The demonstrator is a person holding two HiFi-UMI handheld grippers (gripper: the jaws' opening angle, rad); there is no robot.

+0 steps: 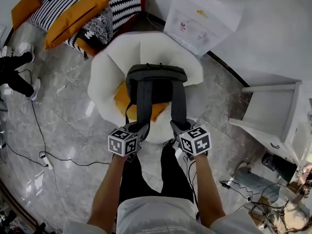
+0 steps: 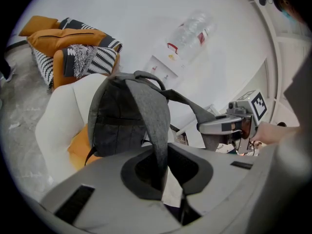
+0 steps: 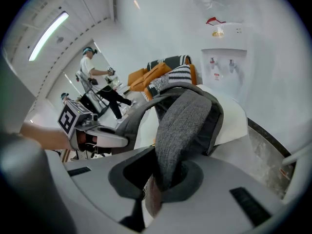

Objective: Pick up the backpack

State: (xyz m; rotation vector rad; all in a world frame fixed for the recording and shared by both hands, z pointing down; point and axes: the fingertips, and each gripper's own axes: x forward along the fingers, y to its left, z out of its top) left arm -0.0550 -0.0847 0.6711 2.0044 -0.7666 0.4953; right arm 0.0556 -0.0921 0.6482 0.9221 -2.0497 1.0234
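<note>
Backpack [image 1: 156, 82] is held upright, top up; one strap [image 1: 144, 101] is clamped in the left gripper [image 1: 141, 127], another in the right gripper [image 1: 176, 125]; its bottom is hidden.

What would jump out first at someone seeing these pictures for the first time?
A dark grey backpack dominates the centre, over a white armchair with an orange cushion. The left tool is shut on its left shoulder strap and the right tool on its right shoulder strap. Striped and orange pillows pile at top left.
</note>
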